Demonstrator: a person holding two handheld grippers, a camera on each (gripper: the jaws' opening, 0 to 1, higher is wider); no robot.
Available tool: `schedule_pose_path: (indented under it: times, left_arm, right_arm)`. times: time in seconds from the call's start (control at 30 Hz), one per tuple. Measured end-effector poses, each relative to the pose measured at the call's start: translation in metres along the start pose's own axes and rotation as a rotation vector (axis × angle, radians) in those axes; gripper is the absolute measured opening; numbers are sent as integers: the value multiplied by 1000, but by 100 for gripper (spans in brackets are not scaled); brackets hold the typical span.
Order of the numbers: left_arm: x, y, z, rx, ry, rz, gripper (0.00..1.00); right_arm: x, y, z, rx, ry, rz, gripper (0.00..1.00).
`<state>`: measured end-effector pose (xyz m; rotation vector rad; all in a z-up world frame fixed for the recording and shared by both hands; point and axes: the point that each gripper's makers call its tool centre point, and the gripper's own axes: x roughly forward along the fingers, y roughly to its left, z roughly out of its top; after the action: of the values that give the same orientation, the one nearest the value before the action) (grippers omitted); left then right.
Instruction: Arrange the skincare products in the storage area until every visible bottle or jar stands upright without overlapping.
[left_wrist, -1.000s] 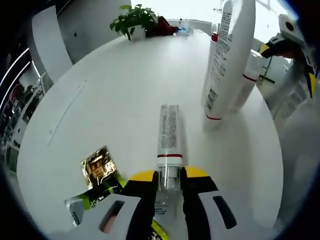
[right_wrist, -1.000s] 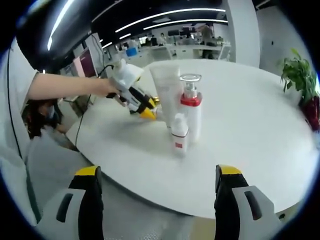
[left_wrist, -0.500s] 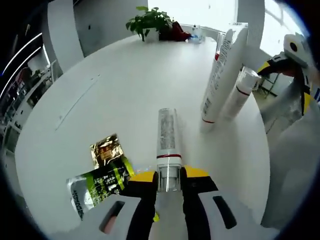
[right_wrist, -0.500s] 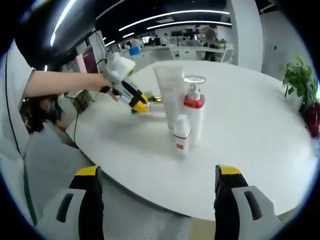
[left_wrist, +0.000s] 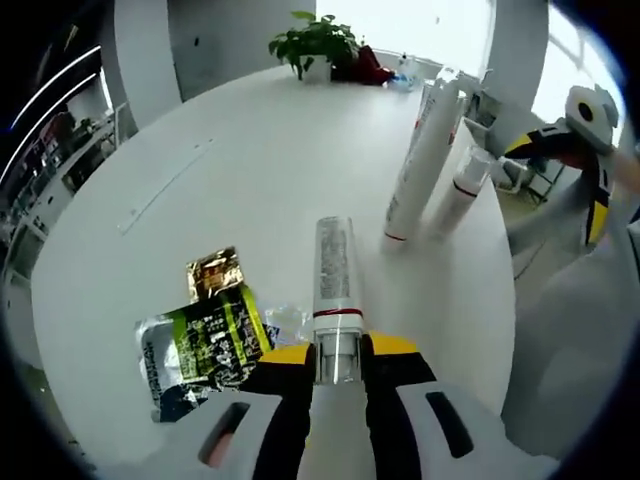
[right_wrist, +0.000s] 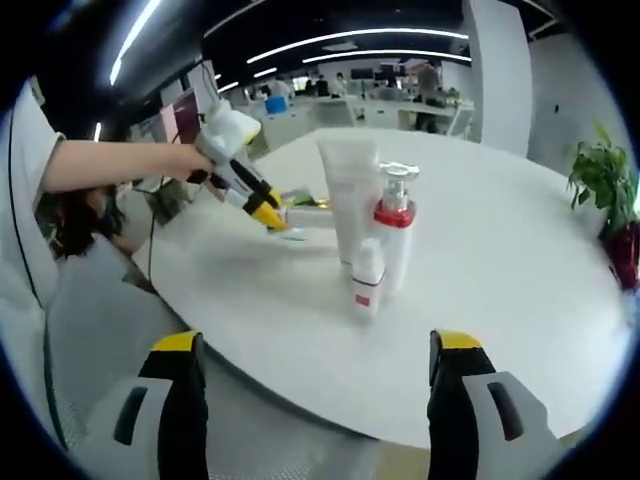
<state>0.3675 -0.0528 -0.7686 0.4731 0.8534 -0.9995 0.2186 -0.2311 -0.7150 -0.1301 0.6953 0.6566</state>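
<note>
Most of the round white table (left_wrist: 240, 150) lies bare across the centre and upper left of the left gripper view, open as far as the potted plant (left_wrist: 318, 40) at the top edge. The obstacles sit at the sides: flat sachets (left_wrist: 200, 330) at lower left, and a standing cluster of tall tube (left_wrist: 420, 160) and small bottle (left_wrist: 458, 190) at upper right. In the right gripper view that cluster, with a pump bottle (right_wrist: 398, 235), stands mid-frame, with bare table in front and to the right.

I see open-plan office: rows of desks (right_wrist: 390, 100) with monitors behind, strip ceiling lights (right_wrist: 350, 45), round white meeting table (right_wrist: 500, 270), potted plant (left_wrist: 318, 40).
</note>
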Motion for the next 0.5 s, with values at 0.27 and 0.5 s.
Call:
schedule_pose_path:
  times: [0.27, 0.5]
  left_arm:
    - [-17, -7, -5, -94, 11, 1, 24]
    - [-35, -24, -9, -114, -5, -3, 24]
  right_arm:
    - [-4, 4, 9, -4, -45, 23, 87]
    - [-8, 11, 16, -35, -67, 49, 83]
